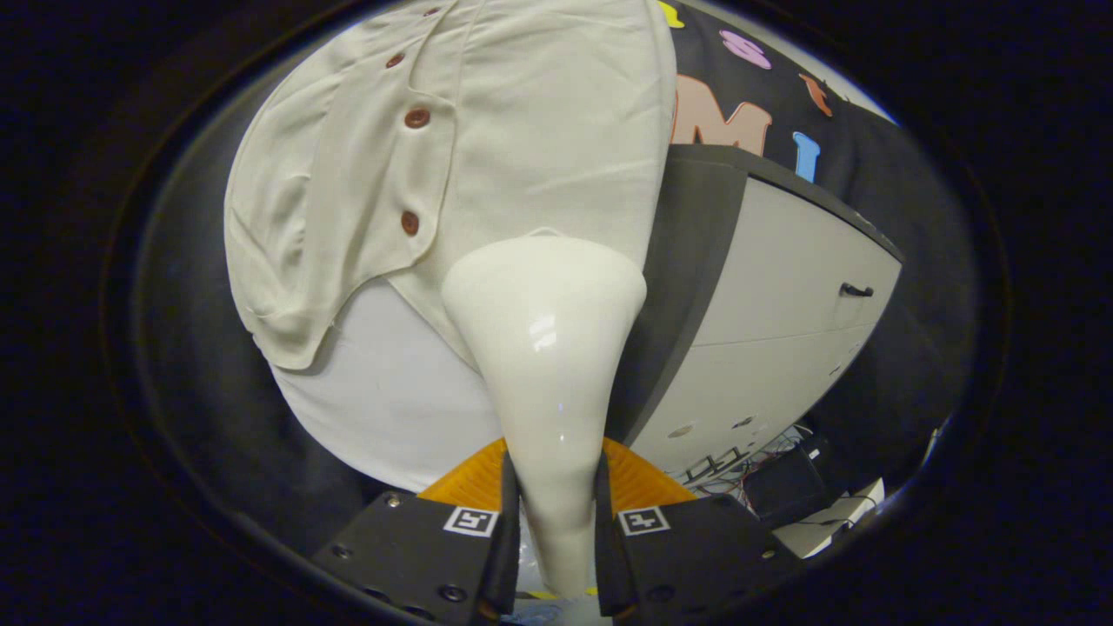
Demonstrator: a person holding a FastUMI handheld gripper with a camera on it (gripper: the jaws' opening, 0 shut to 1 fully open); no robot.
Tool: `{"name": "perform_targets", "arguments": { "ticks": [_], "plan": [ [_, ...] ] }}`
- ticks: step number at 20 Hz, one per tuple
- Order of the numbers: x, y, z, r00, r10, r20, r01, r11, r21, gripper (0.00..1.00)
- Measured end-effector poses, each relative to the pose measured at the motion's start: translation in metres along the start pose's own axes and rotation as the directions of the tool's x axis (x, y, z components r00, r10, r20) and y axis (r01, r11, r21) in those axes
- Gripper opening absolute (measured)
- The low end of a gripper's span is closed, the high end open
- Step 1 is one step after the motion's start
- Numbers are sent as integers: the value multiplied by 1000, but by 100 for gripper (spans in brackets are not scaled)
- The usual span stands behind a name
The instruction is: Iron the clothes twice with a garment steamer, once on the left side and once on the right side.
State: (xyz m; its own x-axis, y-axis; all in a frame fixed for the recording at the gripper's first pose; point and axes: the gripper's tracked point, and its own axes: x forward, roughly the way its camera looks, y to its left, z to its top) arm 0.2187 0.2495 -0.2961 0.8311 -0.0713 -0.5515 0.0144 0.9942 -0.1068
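A glossy white garment steamer runs up from between my fingers, its narrow handle clamped by both and its wide head pressed flat against the cloth. My gripper is shut on that handle. The cream shirt with brown buttons hangs over a white board. The steamer head sits on the shirt's right panel, right of the button placket and near the lower hem. The left panel's hem curls loose beside the board.
A grey cabinet with dark edges and a small black handle stands close to the right of the shirt. Cables and a dark box lie on the floor below the cabinet.
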Motion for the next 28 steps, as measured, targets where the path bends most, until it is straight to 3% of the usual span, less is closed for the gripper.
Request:
{"name": "perform_targets", "arguments": {
  "ticks": [11,19,28],
  "plan": [
    [-92,0,-39,999,38,25,-38,999,2,36],
    [-185,-2,5,983,68,173,-69,998,0,36],
    [-275,-8,88,945,84,317,-91,996,6,36]
  ]
}}
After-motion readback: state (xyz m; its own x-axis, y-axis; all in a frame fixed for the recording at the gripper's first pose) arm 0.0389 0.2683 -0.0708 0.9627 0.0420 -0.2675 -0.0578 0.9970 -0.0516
